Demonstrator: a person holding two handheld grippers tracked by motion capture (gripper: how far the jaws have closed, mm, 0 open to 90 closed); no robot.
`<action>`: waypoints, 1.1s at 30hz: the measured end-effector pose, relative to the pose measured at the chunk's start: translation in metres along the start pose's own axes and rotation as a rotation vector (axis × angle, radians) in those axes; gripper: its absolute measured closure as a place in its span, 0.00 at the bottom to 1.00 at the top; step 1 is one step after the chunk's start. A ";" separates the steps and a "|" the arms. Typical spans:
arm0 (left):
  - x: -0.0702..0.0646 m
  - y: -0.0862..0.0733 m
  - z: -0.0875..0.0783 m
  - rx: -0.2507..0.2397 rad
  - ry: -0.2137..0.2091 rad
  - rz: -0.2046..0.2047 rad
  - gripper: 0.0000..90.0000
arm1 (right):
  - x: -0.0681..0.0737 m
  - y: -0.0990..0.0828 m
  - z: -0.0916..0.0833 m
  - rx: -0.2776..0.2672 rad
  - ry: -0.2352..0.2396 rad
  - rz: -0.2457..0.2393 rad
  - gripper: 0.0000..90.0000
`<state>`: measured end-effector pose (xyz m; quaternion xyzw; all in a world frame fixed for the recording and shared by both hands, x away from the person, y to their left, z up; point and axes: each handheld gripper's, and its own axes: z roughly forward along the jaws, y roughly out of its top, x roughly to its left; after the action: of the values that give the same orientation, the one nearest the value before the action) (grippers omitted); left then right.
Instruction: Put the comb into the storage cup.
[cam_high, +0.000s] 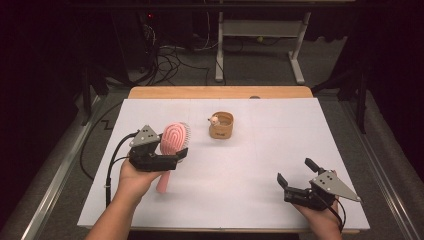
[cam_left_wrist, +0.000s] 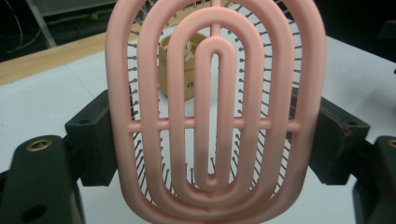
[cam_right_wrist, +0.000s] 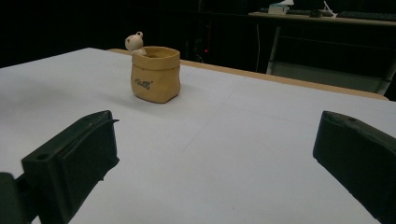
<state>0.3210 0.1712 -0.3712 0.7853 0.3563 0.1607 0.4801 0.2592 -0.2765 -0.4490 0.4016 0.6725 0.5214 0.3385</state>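
Observation:
A pink hairbrush (cam_high: 173, 136) is held on the left side of the white table (cam_high: 260, 150), head up and handle pointing down toward the person. My left gripper (cam_high: 172, 151) is shut on its head. In the left gripper view the brush's oval ribbed back (cam_left_wrist: 215, 116) stands between the jaws, and both pads (cam_left_wrist: 95, 140) press its sides. A tan sack-shaped pot (cam_high: 221, 125) with a small figure on its rim stands at the table's centre back, also seen as the pot (cam_right_wrist: 155, 74) and behind the bristles as the pot (cam_left_wrist: 184, 70). My right gripper (cam_high: 295, 171) rests open at the front right, jaws wide apart.
The wooden table edge (cam_high: 220, 92) shows beyond the white sheet. Behind it a desk frame (cam_high: 260, 45) and loose cables (cam_high: 170, 60) lie on the dark floor. Bare white surface stretches between the pot and the right gripper.

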 end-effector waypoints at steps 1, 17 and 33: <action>0.000 0.000 -0.001 -0.009 0.002 0.000 0.22 | 0.000 0.000 0.000 0.000 0.000 0.000 0.01; -0.013 -0.005 0.000 -0.130 0.034 0.044 0.22 | 0.001 -0.001 0.001 0.011 0.001 -0.009 0.01; -0.022 -0.007 0.019 -0.165 0.033 0.122 0.22 | -0.002 -0.006 0.003 0.036 -0.034 0.005 0.01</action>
<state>0.3140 0.1450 -0.3851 0.7608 0.3011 0.2313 0.5264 0.2618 -0.2775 -0.4560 0.4181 0.6749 0.5031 0.3415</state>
